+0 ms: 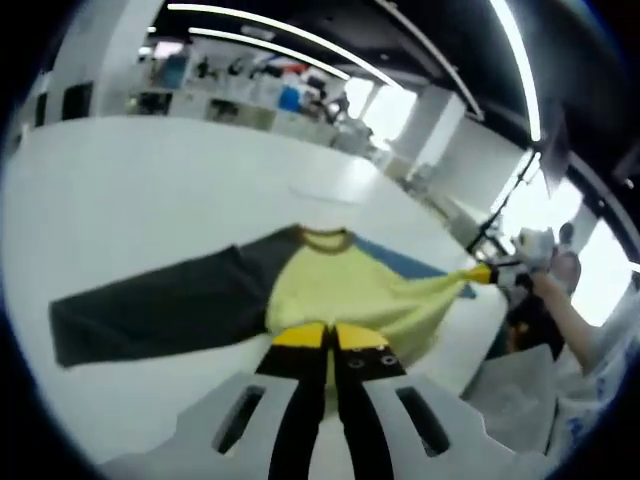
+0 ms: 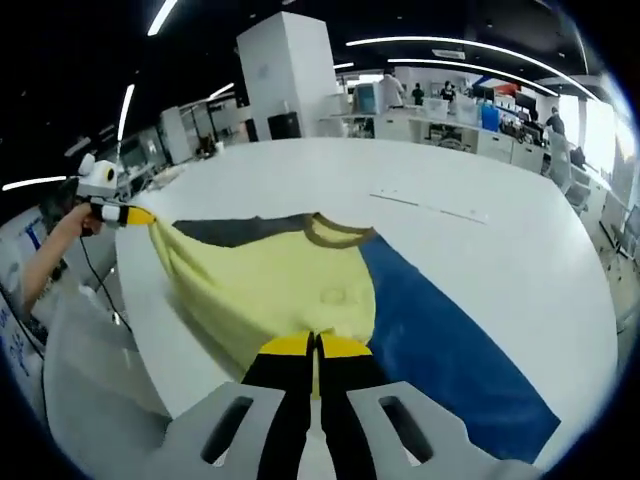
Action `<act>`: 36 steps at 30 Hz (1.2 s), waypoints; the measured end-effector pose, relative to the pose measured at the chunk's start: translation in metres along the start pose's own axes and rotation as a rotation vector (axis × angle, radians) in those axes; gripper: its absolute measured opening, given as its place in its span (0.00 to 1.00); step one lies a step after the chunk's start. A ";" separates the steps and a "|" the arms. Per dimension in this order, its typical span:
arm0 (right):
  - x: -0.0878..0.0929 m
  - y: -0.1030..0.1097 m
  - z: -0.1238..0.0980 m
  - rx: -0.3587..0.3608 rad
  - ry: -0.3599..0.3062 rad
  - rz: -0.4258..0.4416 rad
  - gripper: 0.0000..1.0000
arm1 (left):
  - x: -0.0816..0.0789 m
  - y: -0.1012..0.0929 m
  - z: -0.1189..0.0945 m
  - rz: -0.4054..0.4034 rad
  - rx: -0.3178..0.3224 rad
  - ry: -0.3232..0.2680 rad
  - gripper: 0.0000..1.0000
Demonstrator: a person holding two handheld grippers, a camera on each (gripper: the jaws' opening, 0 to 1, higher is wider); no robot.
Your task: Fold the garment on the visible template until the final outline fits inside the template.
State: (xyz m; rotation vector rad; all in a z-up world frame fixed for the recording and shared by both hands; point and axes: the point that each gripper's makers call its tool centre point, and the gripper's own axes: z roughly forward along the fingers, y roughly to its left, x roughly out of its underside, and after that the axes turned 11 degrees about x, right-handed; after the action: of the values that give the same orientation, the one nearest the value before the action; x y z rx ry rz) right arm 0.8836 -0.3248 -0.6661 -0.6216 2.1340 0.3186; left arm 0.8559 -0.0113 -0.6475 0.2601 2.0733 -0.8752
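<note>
A long-sleeved shirt (image 1: 345, 285) with a yellow body lies collar-away on the white table (image 1: 150, 190). Its grey sleeve (image 1: 150, 305) stretches left and its blue sleeve (image 1: 400, 262) lies right. My left gripper (image 1: 328, 338) is shut on the yellow hem. At the table's right edge, my right gripper (image 1: 485, 272) pinches a stretched hem corner. In the right gripper view, the right gripper (image 2: 316, 345) is shut on the shirt's (image 2: 270, 280) yellow hem, with the blue sleeve (image 2: 440, 340) beside it and the grey sleeve (image 2: 235, 232) beyond. The left gripper (image 2: 135, 214) holds the pulled-out corner at left.
A faint line (image 2: 430, 205) marks the table (image 2: 520, 260) beyond the collar (image 2: 335, 232). A person's hand (image 2: 70, 225) and arm hold the far gripper off the table's edge. Shelves, desks and a white pillar (image 2: 290, 75) stand behind the table.
</note>
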 end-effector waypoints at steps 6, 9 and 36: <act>-0.003 -0.016 0.025 0.040 0.010 -0.007 0.02 | -0.008 0.023 0.018 -0.010 -0.027 0.001 0.00; -0.003 -0.021 0.035 0.053 0.015 -0.028 0.02 | -0.007 0.029 0.025 -0.003 -0.043 0.017 0.00; 0.015 -0.042 0.121 0.081 0.118 -0.124 0.02 | 0.026 0.093 0.073 -0.047 -0.147 0.151 0.00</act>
State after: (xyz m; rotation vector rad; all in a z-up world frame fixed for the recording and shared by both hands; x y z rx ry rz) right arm 0.9811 -0.3121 -0.7499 -0.7369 2.1966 0.1295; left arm 0.9296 0.0052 -0.7423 0.2040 2.2802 -0.7452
